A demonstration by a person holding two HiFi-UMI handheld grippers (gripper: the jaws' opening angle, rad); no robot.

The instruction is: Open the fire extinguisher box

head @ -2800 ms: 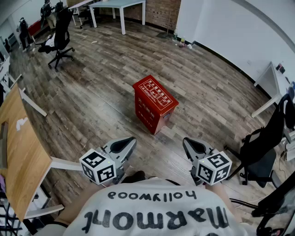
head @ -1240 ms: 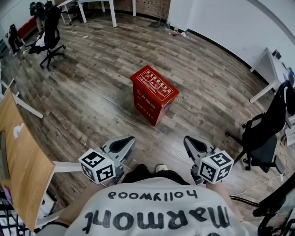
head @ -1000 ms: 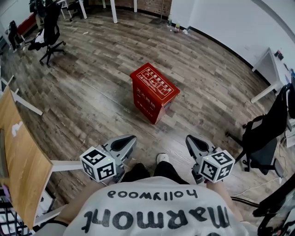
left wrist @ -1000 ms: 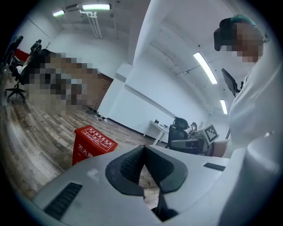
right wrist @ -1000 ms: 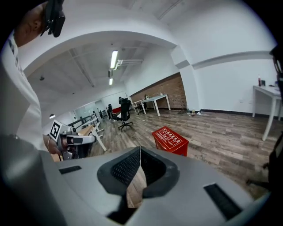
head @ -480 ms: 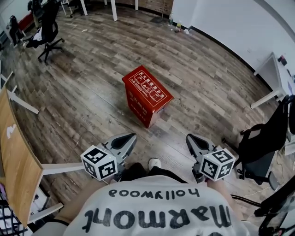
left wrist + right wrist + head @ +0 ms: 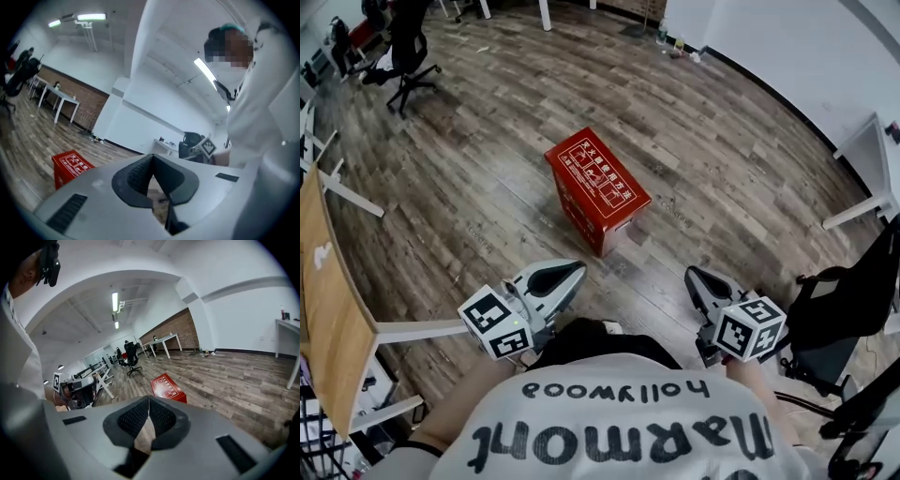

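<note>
A red fire extinguisher box (image 7: 595, 187) with white print on its lid stands shut on the wooden floor, ahead of me. It also shows small at the left in the left gripper view as the red box (image 7: 71, 167), and centre in the right gripper view as the red box (image 7: 168, 387). My left gripper (image 7: 576, 269) hangs near my body, its tips together, empty, well short of the box. My right gripper (image 7: 691, 276) is likewise shut and empty, to the right of the box and nearer to me.
A wooden desk (image 7: 328, 309) with white legs stands at my left. A black office chair (image 7: 844, 314) is close on my right, another chair (image 7: 408, 47) at the far left. A white table leg (image 7: 858, 211) reaches in at the right.
The box has come nearer and shifted slightly left in the head view as I walked toward it. Both grippers stayed shut and kept their place by my body.
</note>
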